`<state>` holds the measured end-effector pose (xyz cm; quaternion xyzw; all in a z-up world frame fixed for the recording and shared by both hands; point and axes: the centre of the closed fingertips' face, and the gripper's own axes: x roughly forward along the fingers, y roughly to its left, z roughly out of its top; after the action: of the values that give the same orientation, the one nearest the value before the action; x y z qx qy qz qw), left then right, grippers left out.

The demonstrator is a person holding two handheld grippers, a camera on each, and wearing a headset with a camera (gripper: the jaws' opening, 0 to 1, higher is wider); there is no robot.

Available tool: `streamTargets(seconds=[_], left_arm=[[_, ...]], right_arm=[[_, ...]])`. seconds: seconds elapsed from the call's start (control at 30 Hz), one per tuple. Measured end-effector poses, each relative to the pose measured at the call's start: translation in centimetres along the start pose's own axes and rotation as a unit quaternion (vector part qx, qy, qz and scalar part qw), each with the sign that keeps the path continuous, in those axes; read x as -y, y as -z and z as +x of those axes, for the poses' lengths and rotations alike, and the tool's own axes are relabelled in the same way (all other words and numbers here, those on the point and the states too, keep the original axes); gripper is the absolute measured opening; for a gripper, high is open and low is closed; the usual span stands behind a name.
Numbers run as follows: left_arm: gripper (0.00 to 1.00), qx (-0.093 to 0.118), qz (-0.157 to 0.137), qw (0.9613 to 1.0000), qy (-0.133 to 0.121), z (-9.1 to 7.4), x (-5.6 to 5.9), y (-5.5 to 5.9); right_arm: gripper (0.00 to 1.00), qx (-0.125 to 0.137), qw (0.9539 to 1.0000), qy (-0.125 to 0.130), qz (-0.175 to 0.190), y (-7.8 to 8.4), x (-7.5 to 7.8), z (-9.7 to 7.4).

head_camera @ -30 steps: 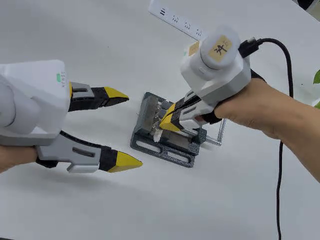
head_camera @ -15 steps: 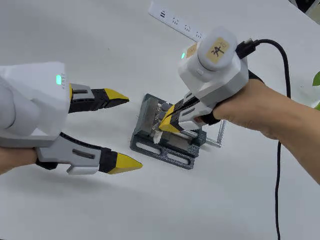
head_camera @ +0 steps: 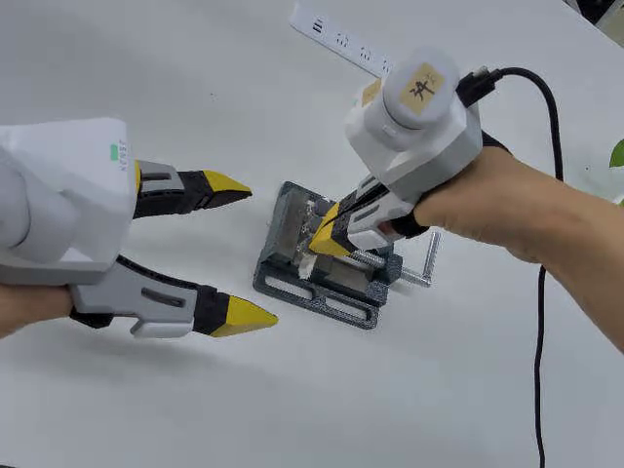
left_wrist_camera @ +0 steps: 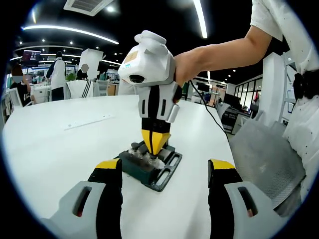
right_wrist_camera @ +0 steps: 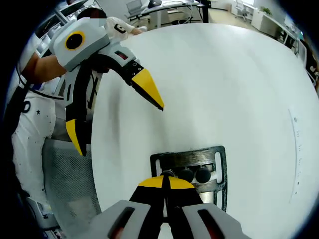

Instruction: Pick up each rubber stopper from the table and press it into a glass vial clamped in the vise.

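Pressing down at mid-frame of the head view: drive right gripper (head_camera: 327, 244) plumb and slow, jaws pinched together over the vise (head_camera: 292, 288); cannot tell whether a stopper sits between the tips. Two dark stoppers (right_wrist_camera: 185, 174) seated low-centre in the right gripper view. Park left gripper (head_camera: 258, 252), jaws wide, clear at left.

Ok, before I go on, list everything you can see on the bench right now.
vise: one, dark grey, table centre.
stoppers: two plainly seen, dark, in a row in the vise.
power strip: one, white, far side of table.
cable: one, black, trailing from right tool.
table: one, white.
left tool: one, white with yellow tips, open, left of vise.
right tool: one, same colours, shut, tips down on the vise row.
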<state>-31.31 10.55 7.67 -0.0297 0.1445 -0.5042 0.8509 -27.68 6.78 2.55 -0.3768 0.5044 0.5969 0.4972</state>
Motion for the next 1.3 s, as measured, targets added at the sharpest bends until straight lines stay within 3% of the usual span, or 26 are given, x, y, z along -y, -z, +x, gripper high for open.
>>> streamTargets(seconds=[0.27, 0.9, 1.3], left_arm=[[0.69, 0.0, 0.0, 1.0, 0.0, 0.09, -0.03, -0.02], [0.69, 0.0, 0.003, 1.0, 0.004, 0.23, 0.28, -0.31], [0.69, -0.001, 0.005, 1.0, 0.005, 0.13, 0.41, -0.42]], right_arm=[[0.0, -0.012, 0.9999, -0.008, -0.005, 0.01, 0.04, 0.06], [0.0, -0.011, 0.9999, -0.002, -0.009, -0.02, -0.08, 0.0], [0.0, -0.029, 0.9995, 0.003, -0.01, -0.22, -0.19, 0.13]])
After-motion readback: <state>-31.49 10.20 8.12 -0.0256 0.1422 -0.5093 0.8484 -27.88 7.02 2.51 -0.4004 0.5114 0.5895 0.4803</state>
